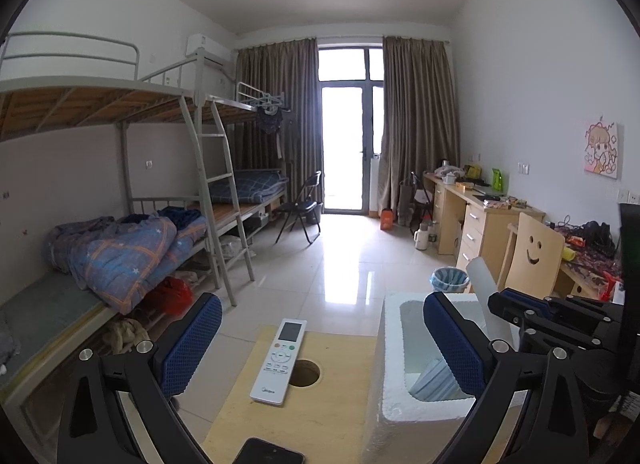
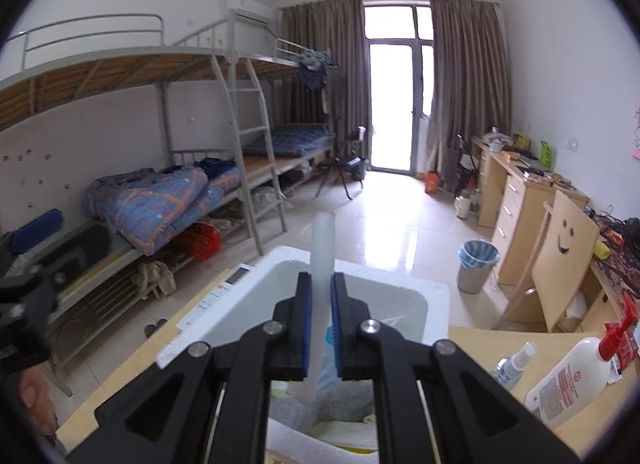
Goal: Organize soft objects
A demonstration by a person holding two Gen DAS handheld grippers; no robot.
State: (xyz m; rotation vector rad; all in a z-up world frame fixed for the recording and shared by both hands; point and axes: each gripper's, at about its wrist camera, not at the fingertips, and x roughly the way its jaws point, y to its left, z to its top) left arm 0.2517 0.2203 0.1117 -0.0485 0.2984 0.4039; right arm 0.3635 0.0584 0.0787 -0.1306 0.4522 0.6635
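Observation:
A white foam box (image 1: 390, 344) (image 2: 280, 254) stands on a wooden top (image 1: 340, 384). Inside it lie a blue pleated face mask (image 1: 434, 382) (image 2: 330, 348) and grey cloth (image 2: 340, 398). My right gripper (image 2: 321, 276) (image 1: 516, 300) is over the box, shut on a translucent white strip (image 2: 322, 240) (image 1: 480, 276) that stands upright between its pads. My left gripper (image 1: 320, 304) is wide open and holds nothing. It hovers over the wooden top, with its right finger (image 1: 452, 344) in front of the box's inside.
A white remote (image 1: 280, 360) (image 2: 224, 292) and a dark phone (image 1: 268, 452) lie on the wooden top beside a round hole (image 1: 304, 372). A spray bottle (image 2: 514, 364) and a pump bottle (image 2: 568, 380) stand right of the box. Beyond are a bin (image 1: 450, 280), a smiley chair (image 1: 536, 256) and bunk beds.

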